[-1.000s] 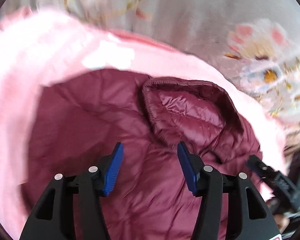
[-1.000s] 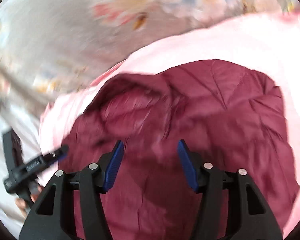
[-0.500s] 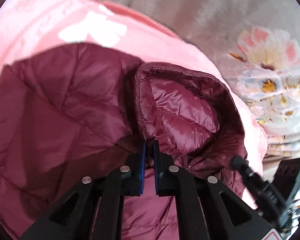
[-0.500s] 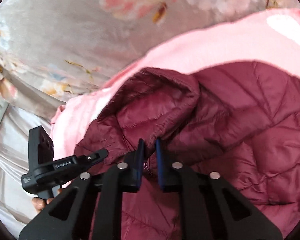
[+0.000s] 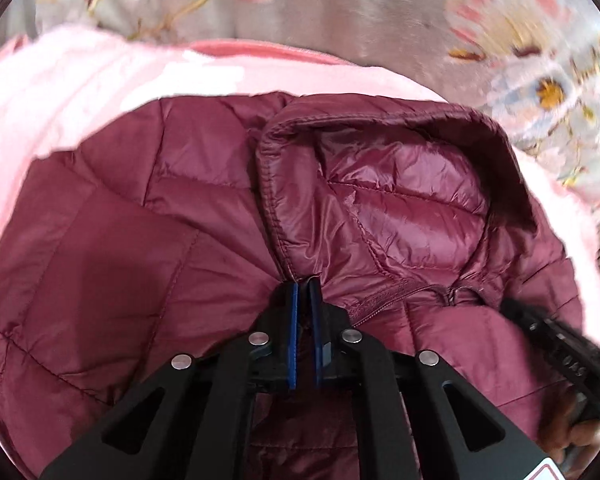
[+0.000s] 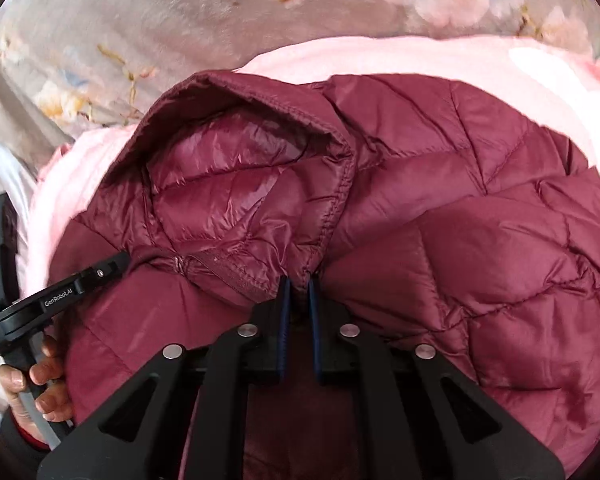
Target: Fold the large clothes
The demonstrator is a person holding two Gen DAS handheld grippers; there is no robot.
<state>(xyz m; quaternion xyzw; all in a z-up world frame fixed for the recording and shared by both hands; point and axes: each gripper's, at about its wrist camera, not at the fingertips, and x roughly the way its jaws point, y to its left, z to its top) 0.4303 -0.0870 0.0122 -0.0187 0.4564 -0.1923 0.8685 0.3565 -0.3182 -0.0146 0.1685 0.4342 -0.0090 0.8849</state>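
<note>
Both grippers are pinching now! The left gripper [image 5: 303, 286] has its blue pads nearly together, clamped on the jacket [image 5: 140, 264] at the base of the hood [image 5: 400, 200]. The right gripper [image 6: 298, 284] grips the hood's other edge the same way. The jacket lies on a pink blanket [image 6: 400, 60], with a floral sheet [image 5: 380, 4] at twelve o'clock.

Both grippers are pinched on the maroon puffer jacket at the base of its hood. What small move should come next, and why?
Probably lift both together and carry the hood over the jacket's quilted body. The left gripper and right gripper are each clamped at the hood's base on the maroon puffer jacket, which lies on a pink blanket with the hood splayed open.
</note>
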